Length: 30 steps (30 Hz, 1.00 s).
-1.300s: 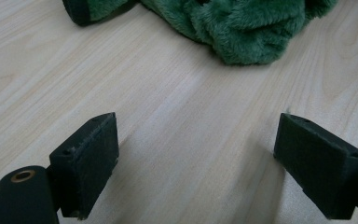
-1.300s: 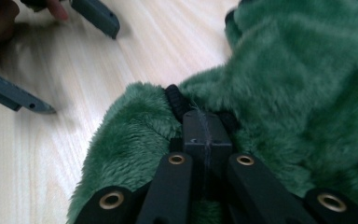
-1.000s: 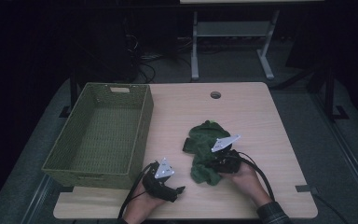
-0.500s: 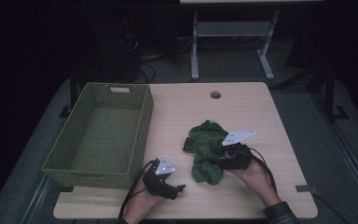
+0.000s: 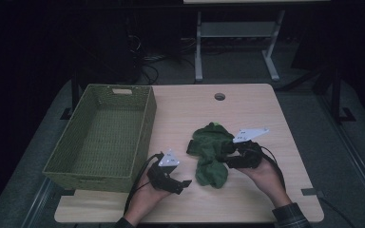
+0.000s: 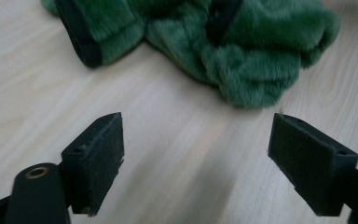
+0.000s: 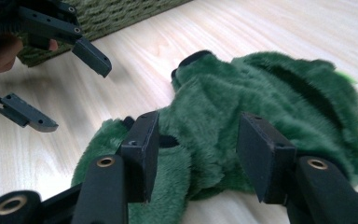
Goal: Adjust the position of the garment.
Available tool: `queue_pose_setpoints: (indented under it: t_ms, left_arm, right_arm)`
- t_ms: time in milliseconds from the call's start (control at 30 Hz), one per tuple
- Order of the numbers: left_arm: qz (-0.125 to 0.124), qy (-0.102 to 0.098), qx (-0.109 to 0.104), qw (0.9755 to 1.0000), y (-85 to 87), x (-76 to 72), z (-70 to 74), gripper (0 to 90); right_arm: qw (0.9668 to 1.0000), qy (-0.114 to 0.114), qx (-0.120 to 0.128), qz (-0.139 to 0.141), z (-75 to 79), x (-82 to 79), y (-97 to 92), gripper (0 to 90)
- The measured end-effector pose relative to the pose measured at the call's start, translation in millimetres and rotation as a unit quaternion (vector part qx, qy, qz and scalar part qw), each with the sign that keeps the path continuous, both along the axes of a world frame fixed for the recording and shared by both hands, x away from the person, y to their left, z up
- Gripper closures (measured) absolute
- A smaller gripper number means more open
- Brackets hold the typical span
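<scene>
- The right claw (image 5: 228, 160) lay low over the table (image 5: 247, 114) on the right side of a green fuzzy garment (image 5: 210, 152), pointing into its middle.
- In the right gripper view, its jaws stood half apart with a fold of the green pile between them. They had just been opening, and the pads did not visibly press on the cloth.
- The garment (image 7: 270, 107) spread ahead of that claw (image 7: 196, 144) and to both sides of it, crumpled in a heap, with a black-edged opening on the far side.
- The left claw (image 5: 183, 183) sat to the left of the garment, near its lower end but apart from it, tips pointing toward the cloth.
- In the left gripper view, its jaws stood wide with only bare wood between them. They had just eased slightly closer.
- The garment (image 6: 242, 46) lay just ahead of the left claw (image 6: 196, 140), beyond the jaw tips, with a dark cuff toward the upper left.
- From the right gripper view, the left claw (image 7: 51, 70) showed at the upper left, spread and held in a hand (image 7: 2, 56).
- A woven green basket (image 5: 102, 137) stood behind and beside the left claw, well apart from the right one.
- A round hole (image 5: 219, 96) in the tabletop lay far beyond both claws.
</scene>
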<state>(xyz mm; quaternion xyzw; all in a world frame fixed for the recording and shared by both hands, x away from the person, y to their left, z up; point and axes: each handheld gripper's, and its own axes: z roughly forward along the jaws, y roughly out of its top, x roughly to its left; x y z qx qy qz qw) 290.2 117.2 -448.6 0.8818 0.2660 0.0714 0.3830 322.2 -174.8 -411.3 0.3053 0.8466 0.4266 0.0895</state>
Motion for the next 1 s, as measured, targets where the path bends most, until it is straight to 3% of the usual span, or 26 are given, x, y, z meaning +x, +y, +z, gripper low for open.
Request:
queue_pose_setpoints:
  t_ms: [367,467,667,867,933,1000]
  left_arm:
    - [0.008,-0.017,0.010,0.9998,-15.5,30.5,21.3,25.0]
    - [0.010,-0.025,0.012,0.9996,-20.9,40.7,26.4,27.4]
    - [0.013,-0.036,0.013,0.9992,-29.3,63.3,35.1,32.9]
    - [0.027,-0.041,0.008,0.9987,-35.2,87.5,39.2,40.5]
    - [0.031,-0.042,0.011,0.9986,-36.9,96.6,40.4,42.2]
    - [0.033,-0.043,0.010,0.9985,-39.0,105.1,40.1,44.9]
  right_arm:
    - [0.9996,-0.017,0.007,-0.021,10.8,16.8,-10.9,47.4]
    - [0.9996,-0.015,0.000,-0.025,11.5,23.4,-13.8,47.0]
    - [0.9990,-0.013,0.012,-0.040,12.9,36.8,-21.8,46.9]
    - [0.9983,-0.006,0.004,-0.057,11.1,53.6,-27.7,47.9]
    - [0.9978,-0.009,0.011,-0.065,9.7,59.3,-30.5,48.5]
    - [0.9972,-0.004,0.001,-0.075,8.4,65.9,-31.6,48.6]
